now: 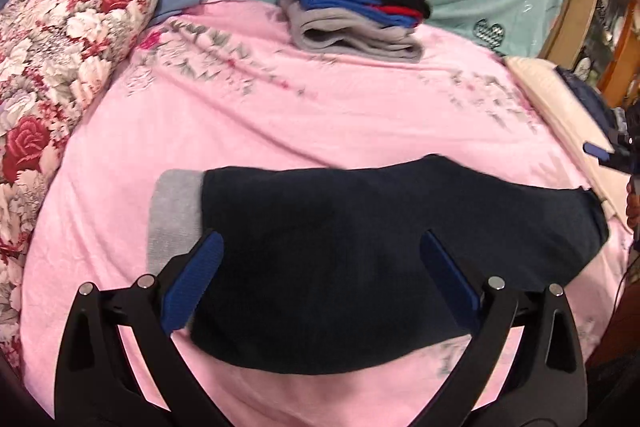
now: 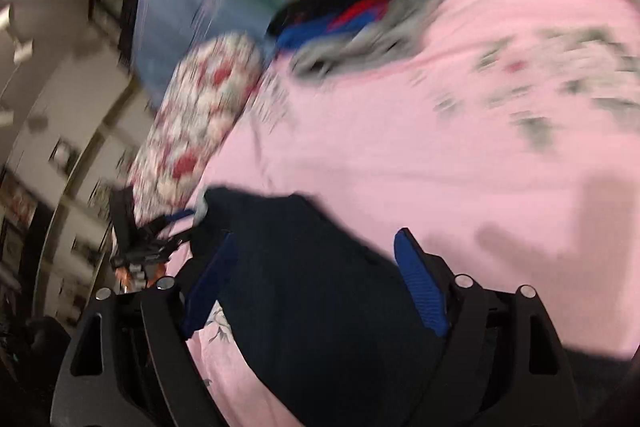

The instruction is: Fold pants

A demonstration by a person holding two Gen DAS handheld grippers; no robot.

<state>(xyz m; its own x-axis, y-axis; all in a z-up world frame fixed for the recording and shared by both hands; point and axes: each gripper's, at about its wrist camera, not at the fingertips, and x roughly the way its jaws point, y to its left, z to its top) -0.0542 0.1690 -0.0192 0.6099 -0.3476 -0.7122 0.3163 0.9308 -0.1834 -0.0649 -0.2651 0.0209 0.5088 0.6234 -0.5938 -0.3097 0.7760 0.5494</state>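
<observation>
Pink bedsheet (image 1: 320,115) — dark pants (image 1: 360,251) folded | left gripper (image 1: 320,247) wide, angled down | right gripper (image 2: 316,251) wide, rolled

soft indoor light, one view smeared

the left wrist view is evenly lit and mostly sharp, with slight blur on the pink sheet (image 1: 320,115) at mid frame. the right wrist view is streaked by motion blur (worst across the upper half). a soft shadow lies on the sheet at its lower right. both views bow at the edges, with dark corners. the dark pants (image 1: 360,259) show almost no detail.
</observation>
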